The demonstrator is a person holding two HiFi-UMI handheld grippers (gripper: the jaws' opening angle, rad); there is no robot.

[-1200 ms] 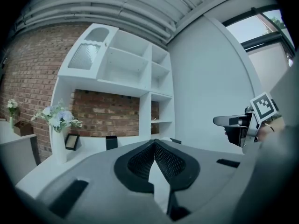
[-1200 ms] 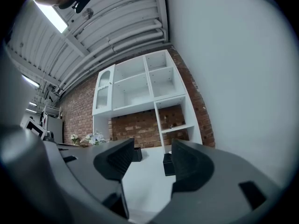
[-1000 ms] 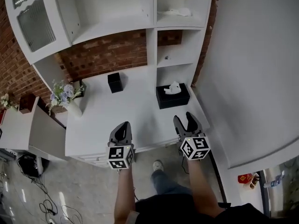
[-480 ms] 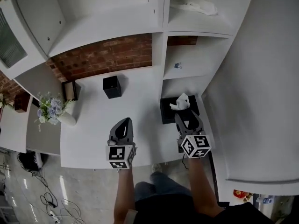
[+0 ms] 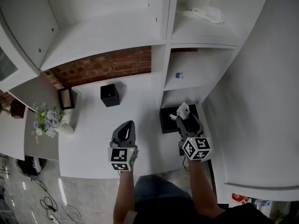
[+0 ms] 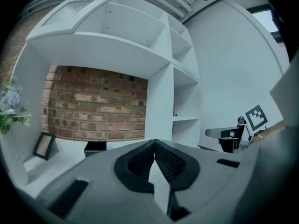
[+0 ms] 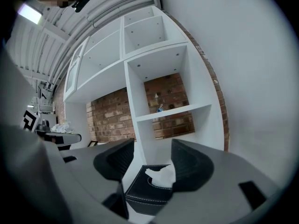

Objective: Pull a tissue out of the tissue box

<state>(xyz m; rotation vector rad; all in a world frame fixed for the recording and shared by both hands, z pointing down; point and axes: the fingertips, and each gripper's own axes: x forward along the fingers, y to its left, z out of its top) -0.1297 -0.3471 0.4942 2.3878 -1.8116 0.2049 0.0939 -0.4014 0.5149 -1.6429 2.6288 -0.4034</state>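
A black tissue box [image 5: 169,119] [image 7: 145,190] sits on the white counter [image 5: 98,125] at the foot of the shelf column. A white tissue [image 5: 182,110] [image 7: 161,176] sticks up from its top slot. My right gripper [image 5: 189,120] [image 7: 148,164] hovers open just short of the box, with the tissue showing between its jaws and untouched. My left gripper [image 5: 125,129] [image 6: 154,158] is shut and empty, held over the counter's front middle, well left of the box.
A small black cube container [image 5: 110,95] and a framed picture [image 5: 65,98] stand near the brick back wall. A vase of flowers [image 5: 46,122] is at the left. White shelves rise behind; a crumpled white item [image 5: 201,13] lies on an upper shelf.
Both grippers have moved forward over the counter. The right one has closed in on the tissue box. The view has shifted nearer the shelves.
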